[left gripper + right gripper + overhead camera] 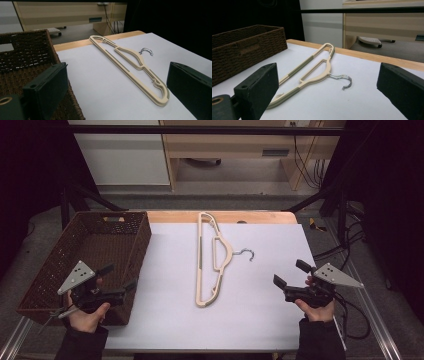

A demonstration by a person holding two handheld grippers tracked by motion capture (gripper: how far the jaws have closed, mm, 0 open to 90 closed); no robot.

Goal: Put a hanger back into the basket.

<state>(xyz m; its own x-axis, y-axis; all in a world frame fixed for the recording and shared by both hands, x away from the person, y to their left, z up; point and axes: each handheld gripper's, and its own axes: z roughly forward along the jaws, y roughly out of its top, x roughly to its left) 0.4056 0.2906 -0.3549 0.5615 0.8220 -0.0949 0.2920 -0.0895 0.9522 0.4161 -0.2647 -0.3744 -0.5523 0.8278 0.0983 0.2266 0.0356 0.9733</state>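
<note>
A: How are the hands placed?

B: Both sit at the near edge of the table. The left hand (86, 312) holds the left gripper (119, 281) low, its tips angled up and toward the middle, right over the near corner of the basket (46, 270). The right hand (316, 307) holds the right gripper (290, 274) just as low, its tips aimed inward across the white sheet (250, 310).

A: And the fingers of each gripper?

B: Released on both sides. In the left gripper view the two black jaws stand wide apart with nothing between them; the right gripper view shows the same.

A: Where is the hanger from there?

B: The hanger (210, 257) lies flat on the sheet between the two grippers and a little beyond their tips, well apart from each. Its long bar faces the left fingertips; its metal hook (246, 253) points toward the right ones.

A: How many of each thing?

B: Two grippers, what looks like one cream hanger though its edges seem layered, one brown woven basket, one white sheet. The basket reaches from the left fingers away along the table's left side.
</note>
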